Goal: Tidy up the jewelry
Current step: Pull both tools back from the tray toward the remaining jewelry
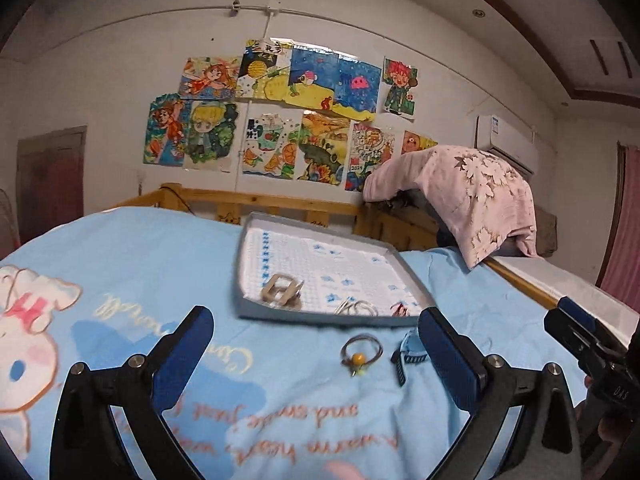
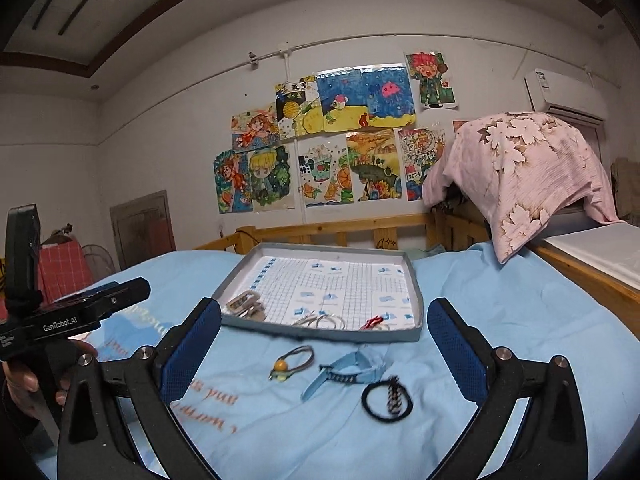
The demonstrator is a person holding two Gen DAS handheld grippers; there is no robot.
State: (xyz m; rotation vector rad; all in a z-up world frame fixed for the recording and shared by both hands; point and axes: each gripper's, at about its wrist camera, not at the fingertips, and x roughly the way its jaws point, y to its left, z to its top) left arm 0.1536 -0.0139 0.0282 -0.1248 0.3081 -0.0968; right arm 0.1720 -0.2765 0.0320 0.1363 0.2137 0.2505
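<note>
- Blue-padded fingers of both the left gripper (image 1: 316,344) and the right gripper (image 2: 324,344) stand wide apart, empty.
- Three pieces lie on the bed sheet (image 2: 500,304) at 6 o'clock of the tray (image 2: 416,334): beaded hair tie (image 2: 294,360), blue strap (image 2: 344,370), black band (image 2: 387,399).
- Best approach, I judge: drop straight onto one cord, pinch without gathering sheet.

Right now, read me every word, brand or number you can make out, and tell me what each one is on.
"GenRobot.AI": side of the left gripper, seen by the right camera.
"2024": a drawing on the wall.
"and": orange upside-down script on the blue bedsheet; the remaining script is too blurred.
Small letters on the right gripper: too blurred.
Air conditioner label and black characters above the drawings: too small.
</note>
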